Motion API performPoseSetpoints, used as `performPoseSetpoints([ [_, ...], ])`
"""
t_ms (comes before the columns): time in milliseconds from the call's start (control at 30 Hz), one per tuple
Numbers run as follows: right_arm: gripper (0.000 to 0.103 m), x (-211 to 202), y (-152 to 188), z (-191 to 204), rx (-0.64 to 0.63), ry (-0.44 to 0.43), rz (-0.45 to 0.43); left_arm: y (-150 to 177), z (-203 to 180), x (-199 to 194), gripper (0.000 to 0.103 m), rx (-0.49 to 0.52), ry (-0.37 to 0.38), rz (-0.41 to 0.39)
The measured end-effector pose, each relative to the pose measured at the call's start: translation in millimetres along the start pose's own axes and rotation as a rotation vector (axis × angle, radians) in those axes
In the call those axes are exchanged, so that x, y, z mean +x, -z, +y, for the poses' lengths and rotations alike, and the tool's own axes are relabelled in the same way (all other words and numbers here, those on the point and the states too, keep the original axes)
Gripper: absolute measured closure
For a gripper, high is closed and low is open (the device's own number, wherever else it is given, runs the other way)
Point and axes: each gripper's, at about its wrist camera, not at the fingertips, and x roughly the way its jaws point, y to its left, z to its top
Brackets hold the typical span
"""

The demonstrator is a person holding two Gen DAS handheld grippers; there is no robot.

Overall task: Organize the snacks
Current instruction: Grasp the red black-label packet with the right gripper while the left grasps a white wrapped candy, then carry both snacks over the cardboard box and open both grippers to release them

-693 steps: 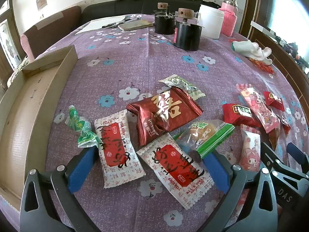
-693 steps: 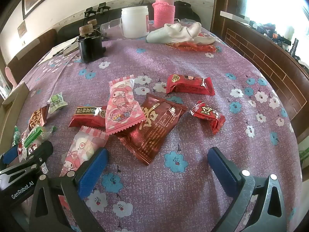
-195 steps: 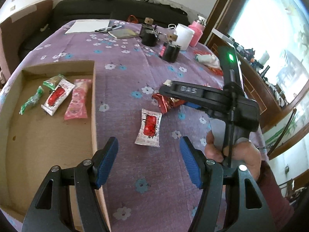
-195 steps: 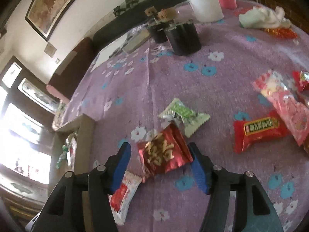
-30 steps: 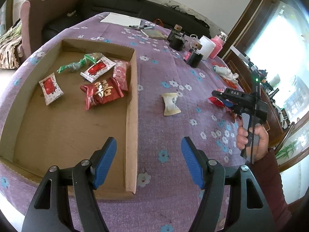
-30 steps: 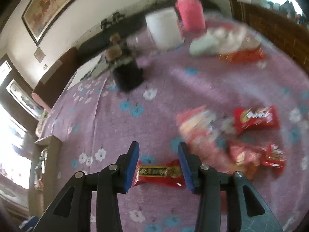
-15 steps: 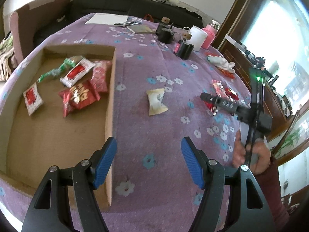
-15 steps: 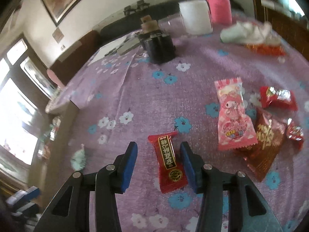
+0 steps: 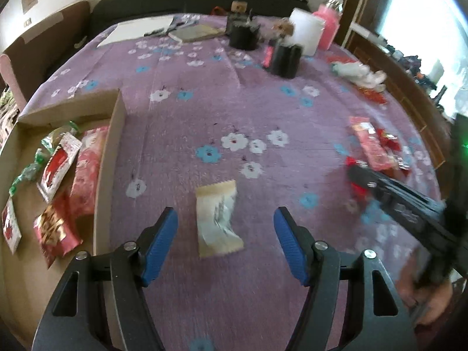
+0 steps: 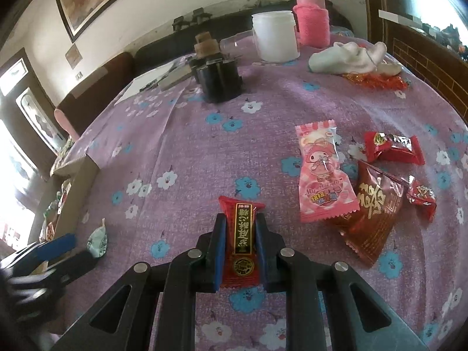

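Note:
A cream snack packet lies on the purple flowered cloth between the blue pads of my left gripper. Its jaws are closing and the pads stand clear of the packet. My right gripper is closing, with its pads pressed on both sides of a red snack bar with a black label. Right of it lie a pink packet, a dark red packet and two small red candies. The cardboard box at the left holds several snacks.
At the far side of the table stand black holders, a white jar and a pink bottle, with a white cloth beside them. Papers lie at the far left. A hand holds the right gripper.
My left gripper has swung right from the box and come down over the cream packet. My right gripper's jaws have closed onto the red bar that lay between them.

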Motion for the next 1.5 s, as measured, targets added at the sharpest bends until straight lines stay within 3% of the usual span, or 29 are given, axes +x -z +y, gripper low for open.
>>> performPoseSetpoints([
  [67, 0.083, -1, -1, -2, 0.01, -0.006, -0.003, 0, 0, 9, 0.063, 0.013, -0.03, 0.012],
  [100, 0.083, -2, -1, -4, 0.016, -0.009, -0.008, 0, -2, 8, 0.081, 0.033, -0.064, -0.015],
  [133, 0.083, -3, -1, -6, 0.02, -0.011, -0.011, 1, -3, 9, 0.081, 0.053, -0.081, -0.025],
  [333, 0.083, -7, -3, -8, 0.038, -0.027, -0.04, 9, 8, -10, 0.081, -0.015, 0.014, -0.037],
  [533, 0.083, -8, 1, -7, 0.04, -0.035, -0.046, 25, 38, -67, 0.081, -0.103, 0.123, -0.105],
  [667, 0.083, -7, 4, -7, 0.043, -0.012, -0.048, 40, 75, -99, 0.081, -0.16, 0.095, -0.164],
  [800, 0.083, -9, 5, 1, 0.031, 0.005, -0.052, 51, 123, -106, 0.081, -0.236, 0.042, -0.166],
  [900, 0.084, -17, 7, 27, -0.023, 0.008, -0.059, 57, 156, -103, 0.081, -0.302, 0.019, -0.144],
  [1067, 0.084, -30, 10, 107, -0.137, -0.127, -0.032, 62, 195, -91, 0.081, -0.369, -0.006, -0.115],
  [1267, 0.084, -25, 17, 206, -0.285, -0.249, 0.029, 64, 223, -78, 0.081, -0.402, -0.022, -0.097],
  [1500, 0.084, 6, 38, 276, -0.398, -0.28, 0.115, 58, 235, -70, 0.08, -0.405, -0.014, -0.081],
])
